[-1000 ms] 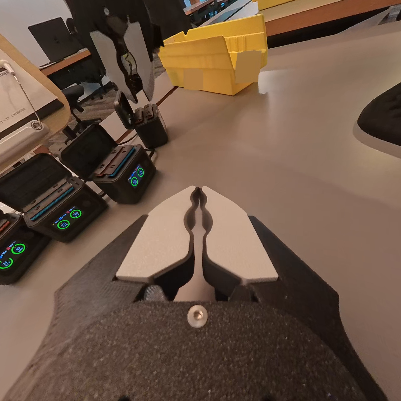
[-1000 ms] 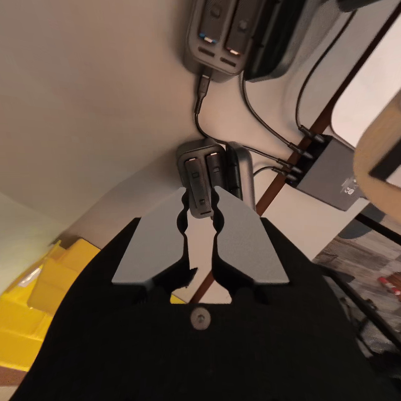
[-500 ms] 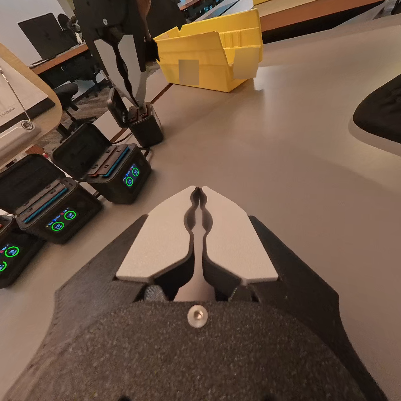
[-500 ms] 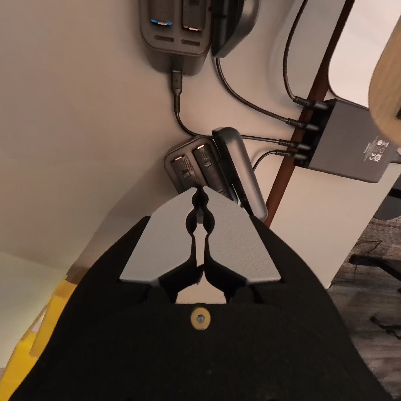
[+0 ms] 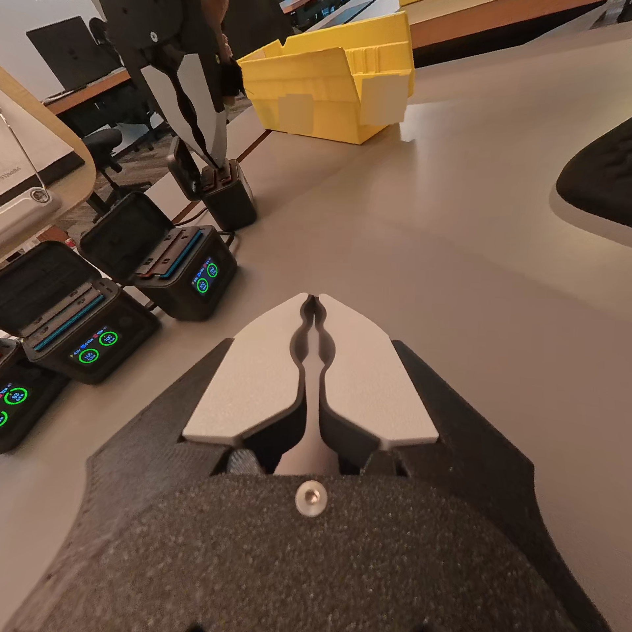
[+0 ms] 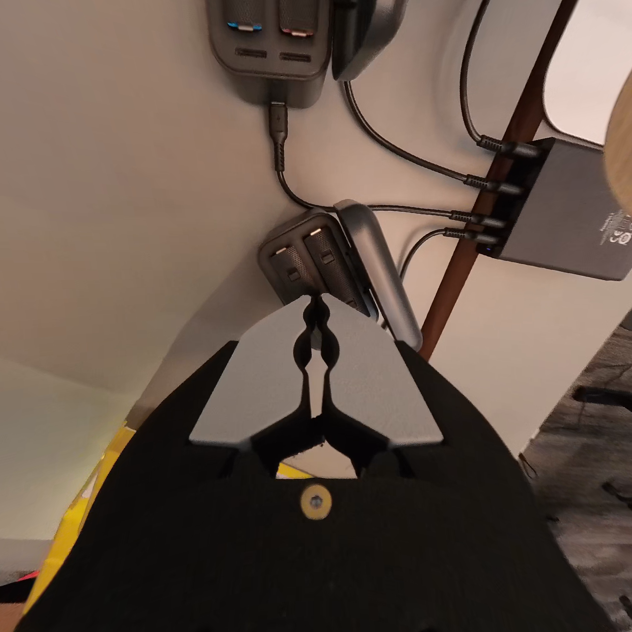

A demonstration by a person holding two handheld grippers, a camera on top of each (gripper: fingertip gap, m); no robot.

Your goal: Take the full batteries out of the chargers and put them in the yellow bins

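Gripping nothing I can make out, my right gripper (image 6: 316, 301) is sitting with its tips pressed together right at the near edge of the small charger (image 6: 307, 260), where a second ago they were spread either side of it. Whether they are pinching one of the two batteries (image 6: 290, 270) in the slots, I cannot tell. My left gripper (image 5: 313, 299) is still hovering over the grey table (image 5: 444, 239), fingers pressed together, holding nothing. Beyond the charger, the yellow bin (image 5: 328, 92) is waiting near the table edge.
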